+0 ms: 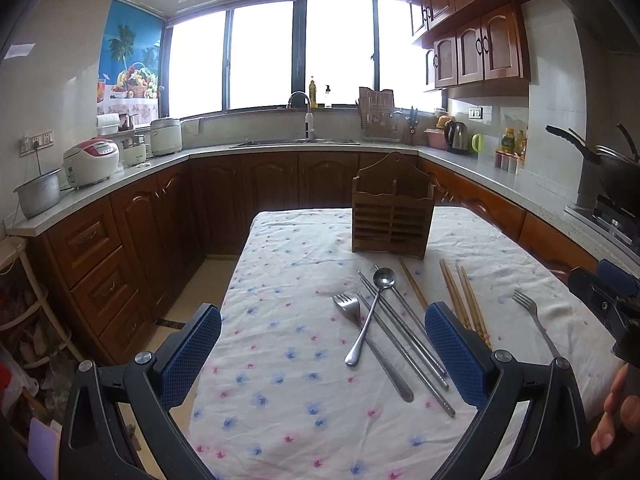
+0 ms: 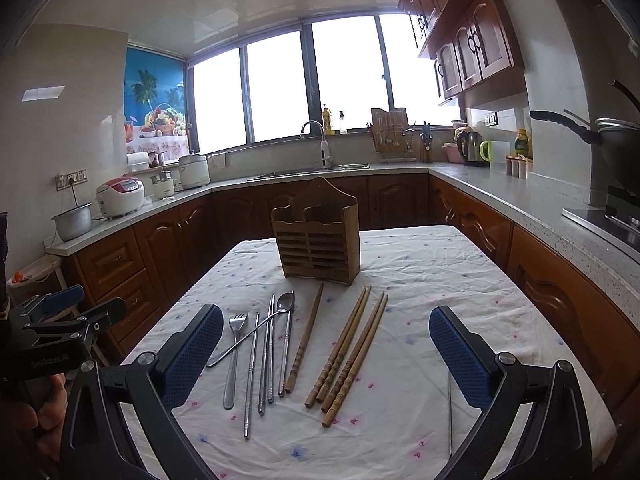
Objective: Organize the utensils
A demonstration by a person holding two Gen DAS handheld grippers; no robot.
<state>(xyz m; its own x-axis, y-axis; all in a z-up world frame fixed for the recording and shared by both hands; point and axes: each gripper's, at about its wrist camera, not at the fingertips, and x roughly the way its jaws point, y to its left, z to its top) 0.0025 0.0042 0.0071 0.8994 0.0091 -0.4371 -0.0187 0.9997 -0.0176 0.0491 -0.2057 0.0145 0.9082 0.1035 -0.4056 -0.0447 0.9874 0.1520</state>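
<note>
Left hand-held gripper: yours was spread wide, nothing between the pads, hovering over the near left of the worktop.
Right hand-held gripper: also spread and empty, hovering above the wooden chopsticks.
Holder: wooden utensil rack stood upright at the far middle of the worktop, slatted front facing you, two open compartments on top, both looked empty.
Metal group: spoon, fork and steel chopsticks lay in a loose pile near centre; spoon handle crossed over the fork and at least one chopstick.
Wood group: four chopsticks side by side right of the metal, one more single chopstick between the groups.
Second fork: alone at the right, well apart from the rest.
Progress: judged not started, everything flat on the cloth, nothing in the rack.
Handling: all light and stiff. Steel is smooth, likely to slip or pivot in the pads; thin and flat on soft cloth, so hard to get under. Wood has more grip.
Where to hold: I'd have pinched across the shaft around mid-length to keep it from swinging; take the spoon first, it sat on top.
Risk: dragging the cloth, or lifting a neighbour along with the target.
</note>
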